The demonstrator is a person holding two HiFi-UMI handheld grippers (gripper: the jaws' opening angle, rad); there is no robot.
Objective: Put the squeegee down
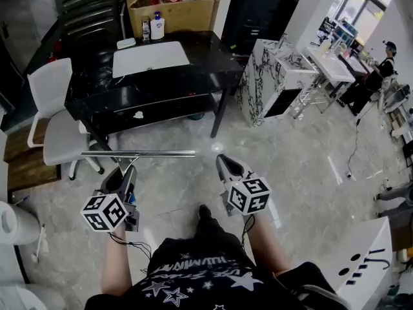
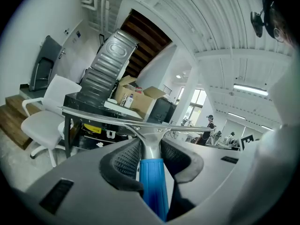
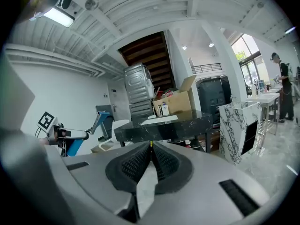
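The squeegee (image 1: 139,154) has a long metal blade and a blue handle (image 2: 153,184). It hangs level above the floor in front of me, short of the black table (image 1: 193,66). My left gripper (image 1: 127,171) is shut on the squeegee's neck (image 2: 150,142), with a pad pressing on each side where the metal meets the blue grip. My right gripper (image 1: 223,160) is held alongside to the right at about the same height. In the right gripper view its pads (image 3: 140,162) of the right gripper (image 3: 151,150) meet, with nothing between them.
On the black table lie a white mat (image 1: 150,57), a cardboard box (image 1: 173,5) and bottles. A white chair (image 1: 55,118) stands to its left and a marbled white cabinet (image 1: 271,76) to its right. A person (image 1: 381,70) stands far right. The floor is pale tile.
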